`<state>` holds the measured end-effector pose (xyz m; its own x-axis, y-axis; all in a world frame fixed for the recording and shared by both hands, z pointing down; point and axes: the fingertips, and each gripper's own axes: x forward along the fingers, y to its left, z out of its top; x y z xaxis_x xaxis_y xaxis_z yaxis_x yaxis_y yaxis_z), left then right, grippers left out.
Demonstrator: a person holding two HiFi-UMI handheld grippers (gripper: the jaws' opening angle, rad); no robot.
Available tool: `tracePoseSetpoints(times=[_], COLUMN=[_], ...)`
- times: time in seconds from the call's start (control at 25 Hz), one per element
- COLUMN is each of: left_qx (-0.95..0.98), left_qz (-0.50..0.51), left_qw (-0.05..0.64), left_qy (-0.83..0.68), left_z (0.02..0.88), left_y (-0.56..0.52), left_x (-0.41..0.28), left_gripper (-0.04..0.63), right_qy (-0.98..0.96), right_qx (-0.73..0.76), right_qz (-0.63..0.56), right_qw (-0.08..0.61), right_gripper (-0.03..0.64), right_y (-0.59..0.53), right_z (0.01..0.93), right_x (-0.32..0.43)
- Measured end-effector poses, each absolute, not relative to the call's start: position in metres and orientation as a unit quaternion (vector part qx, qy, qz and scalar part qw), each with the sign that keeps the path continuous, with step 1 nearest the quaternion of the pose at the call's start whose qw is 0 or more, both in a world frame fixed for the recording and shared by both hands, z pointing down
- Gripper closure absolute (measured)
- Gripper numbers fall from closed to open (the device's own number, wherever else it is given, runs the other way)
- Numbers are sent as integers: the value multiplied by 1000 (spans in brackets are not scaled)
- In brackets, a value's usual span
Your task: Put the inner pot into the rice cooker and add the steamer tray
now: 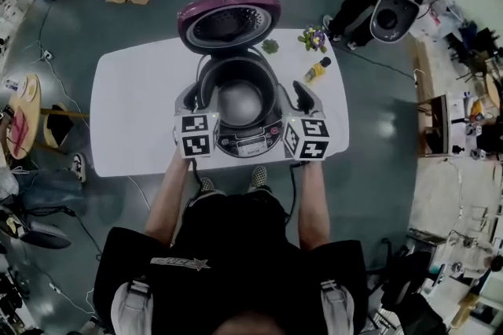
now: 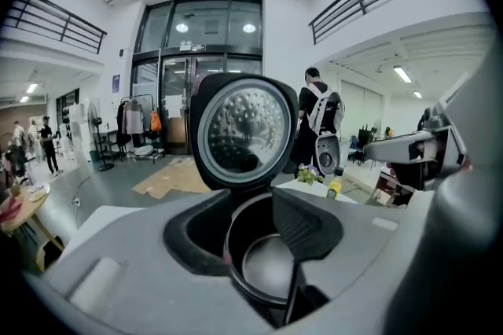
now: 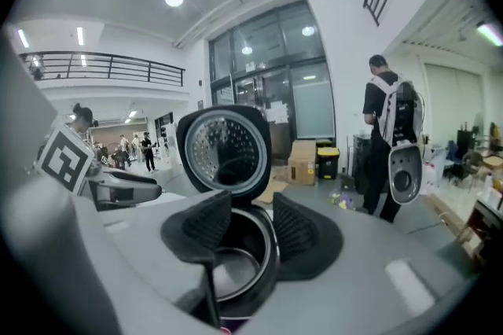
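The inner pot (image 1: 240, 101) is seated, empty, inside the rice cooker (image 1: 244, 143) on the white table (image 1: 134, 109), its lid (image 1: 228, 23) raised. The left gripper (image 1: 190, 97) and right gripper (image 1: 305, 95) are held at either side, jaws parted, nothing gripped

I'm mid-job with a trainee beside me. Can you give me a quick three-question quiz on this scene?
1. True or false: the rice cooker has its lid closed.
2. What does the left gripper hold? A) the inner pot B) a steamer tray C) nothing
3. Fill in: in the head view, the yellow bottle on the white table is to the cooker's ____.
Key: 1 false; 2 C; 3 right.
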<state>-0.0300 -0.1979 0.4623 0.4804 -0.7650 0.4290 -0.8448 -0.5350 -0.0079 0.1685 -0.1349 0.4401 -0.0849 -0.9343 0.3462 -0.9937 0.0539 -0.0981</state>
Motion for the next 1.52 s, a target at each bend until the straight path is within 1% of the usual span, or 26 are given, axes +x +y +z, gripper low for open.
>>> tracePoseSetpoints(times=[0.12,0.2,0.28,0.4,0.44,0.48,0.76,1.0,1.2,1.52], left_qx=[866,871,876,879,879,880,886,896,912,946], left_qz=[157,134,114,100,97,94,97,100,92,99], left_qw=[58,22,4,-1,-1,-1,-8,-1,-10,-9], left_qy=[-471,-472,-469,-466,-466,-466,-454,-433,-400,-308], left_z=[428,407,392,387,388,389,395,397,393,405], left_y=[-194,-190,-182,-169,-165,-161,-148,-143,-133,-93], left_x=[-28,-28,-29,-34,-35,-37,-35,-13,24,114], left_gripper=[438,464,494,541,564,584,584,584,584,584], right_qy=[-719,-712,-705,-697,-694,-692,-685,-669,-639,-571], right_qx=[684,696,707,716,719,721,728,742,768,818], right_qz=[114,82,51,34,34,34,37,37,42,63], right_qw=[52,29,18,7,4,1,7,17,25,32], right_gripper=[446,478,490,551,591,603,611,611,611,611], right_y=[-122,-111,-100,-83,-77,-72,-59,-50,-27,34], right_z=[408,390,377,374,375,376,382,384,390,409], right_x=[173,177,178,176,175,175,178,195,222,280])
